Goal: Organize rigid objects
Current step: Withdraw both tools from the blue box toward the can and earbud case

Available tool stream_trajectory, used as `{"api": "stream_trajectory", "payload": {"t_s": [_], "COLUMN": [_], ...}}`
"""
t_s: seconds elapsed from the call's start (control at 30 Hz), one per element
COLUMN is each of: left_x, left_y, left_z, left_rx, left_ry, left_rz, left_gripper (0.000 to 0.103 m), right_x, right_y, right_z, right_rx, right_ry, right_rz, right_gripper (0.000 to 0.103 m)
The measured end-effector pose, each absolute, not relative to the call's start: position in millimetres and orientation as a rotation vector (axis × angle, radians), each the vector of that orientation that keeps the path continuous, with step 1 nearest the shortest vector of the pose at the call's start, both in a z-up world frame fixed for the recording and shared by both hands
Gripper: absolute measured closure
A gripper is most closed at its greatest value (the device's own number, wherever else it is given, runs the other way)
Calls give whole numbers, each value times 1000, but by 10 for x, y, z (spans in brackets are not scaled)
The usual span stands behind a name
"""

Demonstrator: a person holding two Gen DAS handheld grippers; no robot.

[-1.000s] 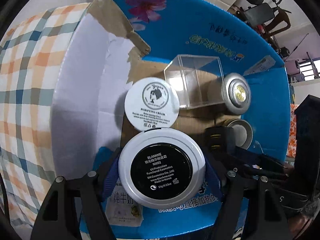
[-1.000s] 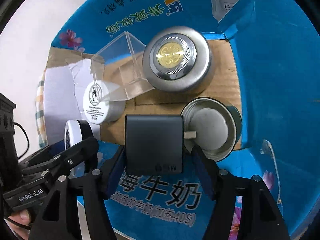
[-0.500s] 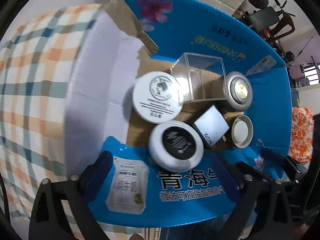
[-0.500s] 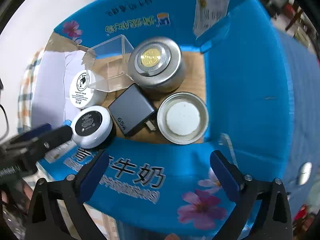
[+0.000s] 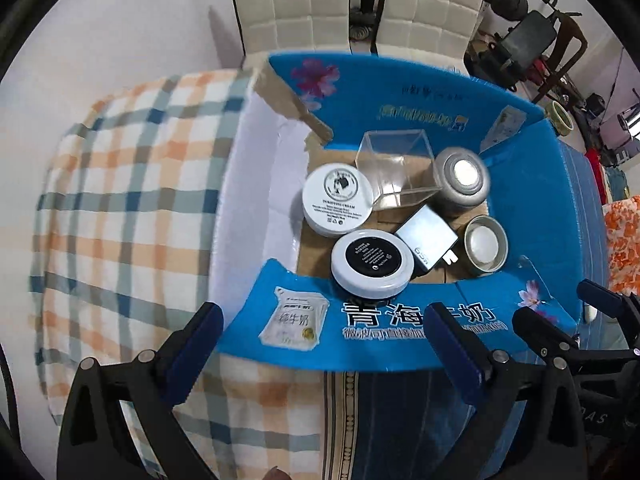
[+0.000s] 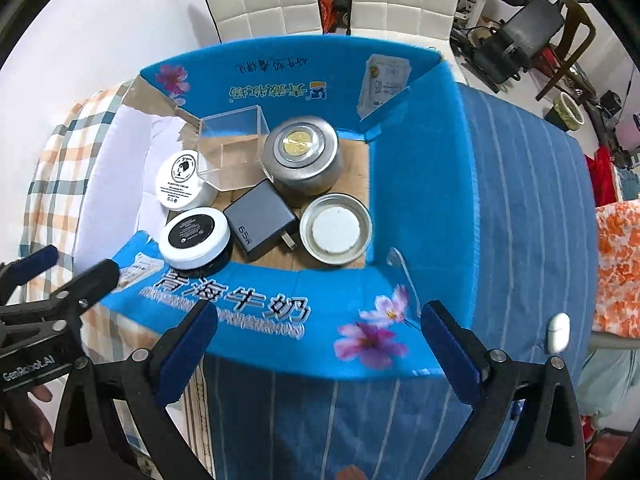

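Below me the blue carton (image 6: 416, 200) holds the clear cube (image 6: 232, 144), silver tin (image 6: 305, 156), what looks like an open tin lid (image 6: 335, 229), white cream jar (image 6: 182, 179), black-topped jar (image 6: 195, 237) and grey charger (image 6: 260, 220), while my left gripper (image 5: 324, 340) and right gripper (image 6: 320, 340) hang spread and empty above its near wall.

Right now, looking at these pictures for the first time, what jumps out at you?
A bright blue cardboard box with flower prints fills the middle. Inside it sit round jars, a clear plastic cube, a dark charger and a silver tin with a gold centre. In front of the box, both grippers are open, holding nothing.
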State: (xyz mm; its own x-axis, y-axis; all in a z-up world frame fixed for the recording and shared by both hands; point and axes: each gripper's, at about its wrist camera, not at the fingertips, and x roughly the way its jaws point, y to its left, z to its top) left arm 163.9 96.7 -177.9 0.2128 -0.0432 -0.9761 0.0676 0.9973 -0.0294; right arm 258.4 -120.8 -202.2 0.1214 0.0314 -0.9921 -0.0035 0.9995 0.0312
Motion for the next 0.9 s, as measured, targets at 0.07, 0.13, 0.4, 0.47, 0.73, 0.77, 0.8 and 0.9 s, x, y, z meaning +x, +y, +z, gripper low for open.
{"api": "stream_trajectory", "payload": {"t_s": [0.07, 0.13, 0.4, 0.47, 0.73, 0.77, 0.8, 0.9], "left_x": [1604, 1549, 1291, 1230, 996, 971, 954, 922], "left_y": [959, 943, 899, 891, 800, 771, 739, 659], "left_z": [-1675, -1540, -975, -828, -299, -262, -237, -231], "left_rx": [40, 41, 29, 29, 34, 38, 43, 40], "left_ry": [1327, 1307, 1221, 1195, 1097, 1090, 1085, 1087], "left_rz": [-61, -59, -67, -69, -73, -74, -76, -79], "left_gripper": [0, 0, 0, 0, 0, 0, 0, 0], "right_x": [2509, 2418, 2078, 1989, 1759, 1747, 1731, 1687], "right_y": [-1237, -1252, -1346, -1365, -1451, -1460, -1483, -1573], "right_z": [-1902, -1766, -1073, -870, -316, -279, -246, -192], "right_rx": [34, 27, 49, 60, 90, 97, 105, 117], "right_ry": [1438, 1424, 1324, 1297, 1229, 1225, 1220, 1211], "right_rz": [27, 29, 52, 61, 116, 121, 126, 129], "right_gripper": [0, 0, 0, 0, 0, 0, 0, 0]}}
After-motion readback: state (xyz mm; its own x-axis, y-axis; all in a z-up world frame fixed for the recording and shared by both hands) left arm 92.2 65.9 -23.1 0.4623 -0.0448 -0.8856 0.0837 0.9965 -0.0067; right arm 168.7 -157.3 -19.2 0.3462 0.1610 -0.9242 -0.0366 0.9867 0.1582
